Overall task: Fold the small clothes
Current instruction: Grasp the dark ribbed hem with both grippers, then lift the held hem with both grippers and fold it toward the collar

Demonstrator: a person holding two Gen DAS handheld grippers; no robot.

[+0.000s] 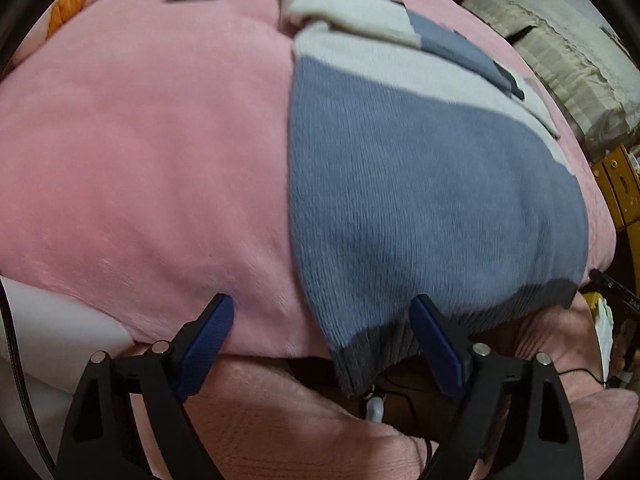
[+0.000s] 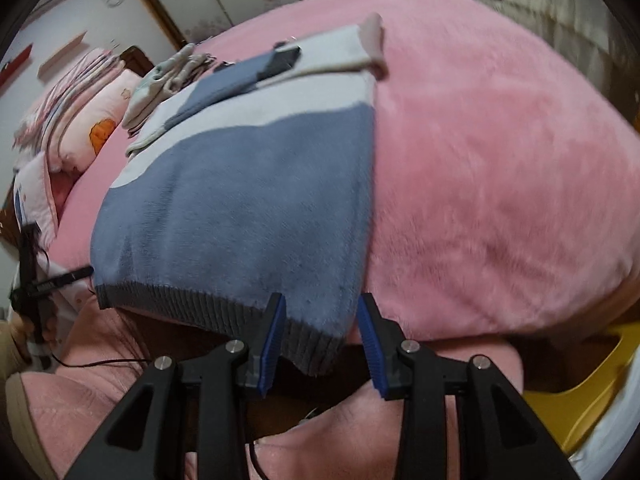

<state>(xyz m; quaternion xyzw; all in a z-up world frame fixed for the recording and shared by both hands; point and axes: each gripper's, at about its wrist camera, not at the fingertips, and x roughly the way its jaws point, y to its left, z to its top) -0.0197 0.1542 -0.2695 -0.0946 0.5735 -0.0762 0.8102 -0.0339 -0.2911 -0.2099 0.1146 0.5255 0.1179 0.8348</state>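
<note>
Your sweater (image 2: 240, 208) lies flat on the near edge of the pink bed (image 2: 500, 168), sleeves already folded in, hem still to lift: your left gripper (image 1: 324, 320) gapes wide at one hem corner, your right gripper (image 2: 322, 320) stands narrower, straddling the other without pinching.

left gripper (image 1: 322, 338) wide apart; right gripper (image 2: 322, 334) half-spread, both down-tilted

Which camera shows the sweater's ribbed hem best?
The right wrist view: the grey hem runs nearly corner to corner, unblocked. The left wrist view shows only parts of it, partly behind the gripper.
</note>
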